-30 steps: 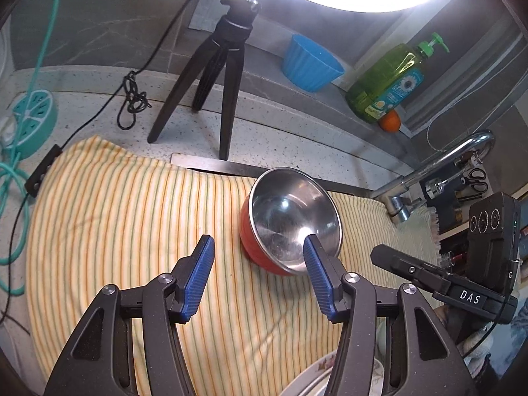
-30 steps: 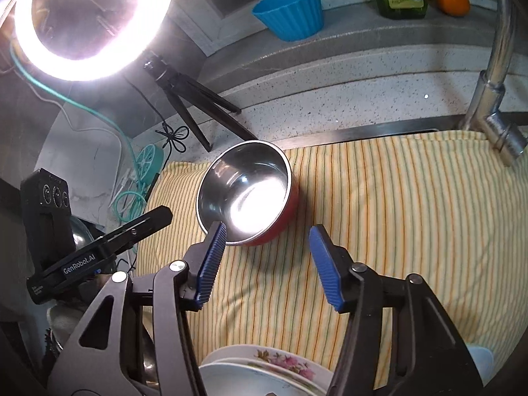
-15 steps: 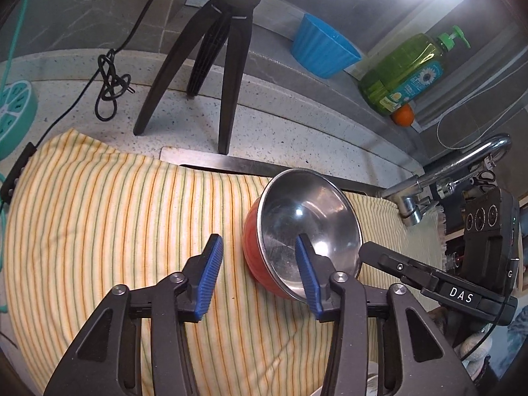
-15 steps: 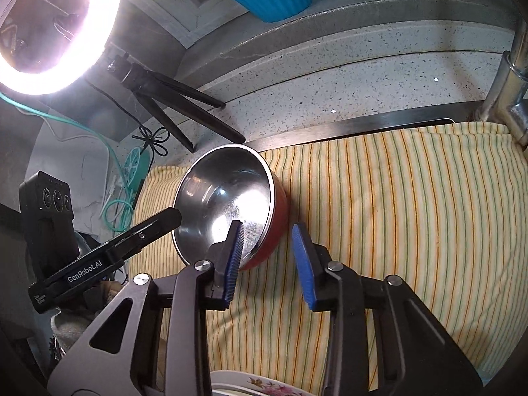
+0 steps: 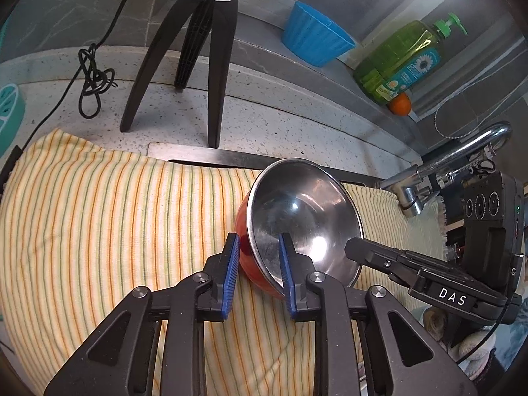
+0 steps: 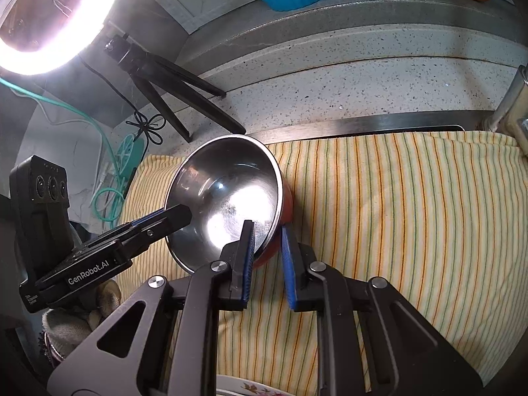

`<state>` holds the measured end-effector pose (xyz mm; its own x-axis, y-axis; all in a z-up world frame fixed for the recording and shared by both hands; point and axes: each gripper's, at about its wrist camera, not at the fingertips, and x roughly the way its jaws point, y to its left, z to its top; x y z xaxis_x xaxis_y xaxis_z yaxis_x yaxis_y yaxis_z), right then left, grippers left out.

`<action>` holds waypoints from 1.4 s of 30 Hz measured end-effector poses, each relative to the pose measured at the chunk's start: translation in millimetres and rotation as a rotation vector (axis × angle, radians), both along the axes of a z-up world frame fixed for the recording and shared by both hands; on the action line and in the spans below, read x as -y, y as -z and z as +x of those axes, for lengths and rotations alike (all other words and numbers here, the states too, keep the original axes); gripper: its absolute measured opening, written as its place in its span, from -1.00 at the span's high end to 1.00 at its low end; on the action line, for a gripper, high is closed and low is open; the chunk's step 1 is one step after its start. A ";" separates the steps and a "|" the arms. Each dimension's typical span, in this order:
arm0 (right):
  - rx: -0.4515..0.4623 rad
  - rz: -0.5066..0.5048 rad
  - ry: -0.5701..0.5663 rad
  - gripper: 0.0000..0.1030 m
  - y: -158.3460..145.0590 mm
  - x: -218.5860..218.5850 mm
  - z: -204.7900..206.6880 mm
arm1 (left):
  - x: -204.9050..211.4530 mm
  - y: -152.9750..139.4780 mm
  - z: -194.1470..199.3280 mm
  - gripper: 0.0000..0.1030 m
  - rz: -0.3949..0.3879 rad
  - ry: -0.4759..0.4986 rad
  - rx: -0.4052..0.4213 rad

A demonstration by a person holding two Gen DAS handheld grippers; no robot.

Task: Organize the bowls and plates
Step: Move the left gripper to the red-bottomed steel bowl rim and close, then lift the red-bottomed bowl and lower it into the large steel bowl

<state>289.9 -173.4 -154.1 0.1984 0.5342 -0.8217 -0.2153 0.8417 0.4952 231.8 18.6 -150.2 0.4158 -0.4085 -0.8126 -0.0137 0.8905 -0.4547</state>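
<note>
1. Both claws were wide apart a moment ago. Now my left claw [image 5: 256, 265] and my right claw [image 6: 266, 254] are closing on the bowl [image 5: 303, 217], one on each side of its rim.
2. Each claw has one blue pad inside the shiny bowl and one on its red outside. They look like they pinch the rim.
3. The bowl has tipped up a little toward me (it sat flatter before). I think I can lift it soon and put it with the other dishes.
4. The bowl sits on a striped cloth [image 5: 109, 217] on the worktop [image 5: 264, 112].
5. Behind the bowl stand a black tripod [image 5: 201, 49], a blue cup [image 5: 313, 39] and a green soap bottle [image 5: 399, 62].
6. Right of the bowl is a tap [image 5: 455, 161].
7. A flowery plate [image 6: 250, 387] peeks out in front of the bowl, below my right claw.
</note>
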 end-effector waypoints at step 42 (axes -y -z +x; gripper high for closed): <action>0.158 0.082 -0.272 0.68 -98.0 -46.3 -175.5 | -55.0 -82.0 -196.5 0.59 -0.020 -0.182 0.183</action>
